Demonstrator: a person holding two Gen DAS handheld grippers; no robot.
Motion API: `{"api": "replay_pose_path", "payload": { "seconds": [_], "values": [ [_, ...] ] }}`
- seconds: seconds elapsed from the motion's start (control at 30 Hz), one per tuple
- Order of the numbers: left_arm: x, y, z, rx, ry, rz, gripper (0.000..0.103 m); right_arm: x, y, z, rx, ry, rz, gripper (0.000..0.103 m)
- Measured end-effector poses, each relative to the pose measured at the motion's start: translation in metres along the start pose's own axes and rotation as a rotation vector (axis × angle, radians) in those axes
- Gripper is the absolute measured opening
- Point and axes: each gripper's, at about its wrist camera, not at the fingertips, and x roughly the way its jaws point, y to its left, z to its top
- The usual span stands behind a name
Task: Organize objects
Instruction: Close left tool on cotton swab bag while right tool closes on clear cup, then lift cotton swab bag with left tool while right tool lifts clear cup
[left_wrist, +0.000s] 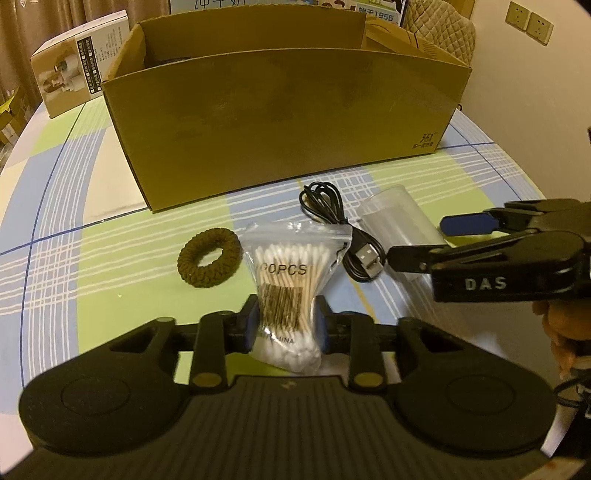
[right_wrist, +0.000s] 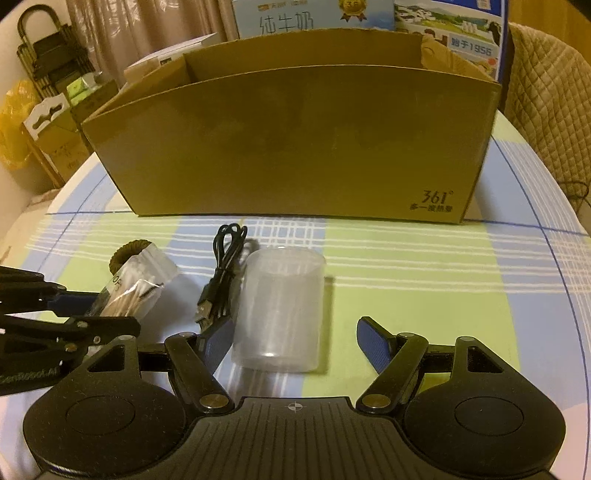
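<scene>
My left gripper (left_wrist: 286, 325) is shut on a clear zip bag of cotton swabs (left_wrist: 291, 284), pinching its middle; the bag also shows in the right wrist view (right_wrist: 136, 288). My right gripper (right_wrist: 295, 339) is open, its fingers on either side of a clear plastic cup (right_wrist: 279, 310) lying on the table; the cup also shows in the left wrist view (left_wrist: 397, 218). A coiled black USB cable (left_wrist: 340, 229) lies between bag and cup. A brown hair tie (left_wrist: 209, 256) lies left of the bag. An open cardboard box (left_wrist: 280, 122) stands behind them.
The table has a checked green, blue and white cloth (right_wrist: 406, 266). A small product box (left_wrist: 77, 62) stands at the back left. Milk cartons (right_wrist: 369, 18) and a quilted chair back (right_wrist: 546, 85) are behind the cardboard box.
</scene>
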Motion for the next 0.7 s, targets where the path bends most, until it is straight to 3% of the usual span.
{"api": "replay_pose_path", "payload": {
  "seconds": [0.07,0.2,0.43,0.6,0.7],
  "values": [
    [-0.001,0.0,-0.002,0.001,-0.016,0.006,0.04,0.002,0.001,0.001,-0.014,-0.004,-0.003,0.069],
    [0.0,0.001,-0.003,0.007,-0.027,0.004,0.049,0.004,0.003,0.001,-0.042,-0.006,-0.005,0.048],
    [0.007,-0.001,0.0,0.024,-0.026,0.004,0.051,0.0,0.002,-0.001,-0.038,-0.005,-0.03,0.048],
    [0.013,-0.007,0.001,0.047,-0.018,0.006,0.046,-0.001,-0.003,-0.002,-0.026,-0.004,-0.029,0.048],
    [0.015,-0.009,0.001,0.055,-0.016,0.022,0.03,-0.001,-0.002,-0.002,-0.027,-0.005,-0.036,0.048]
  ]
}}
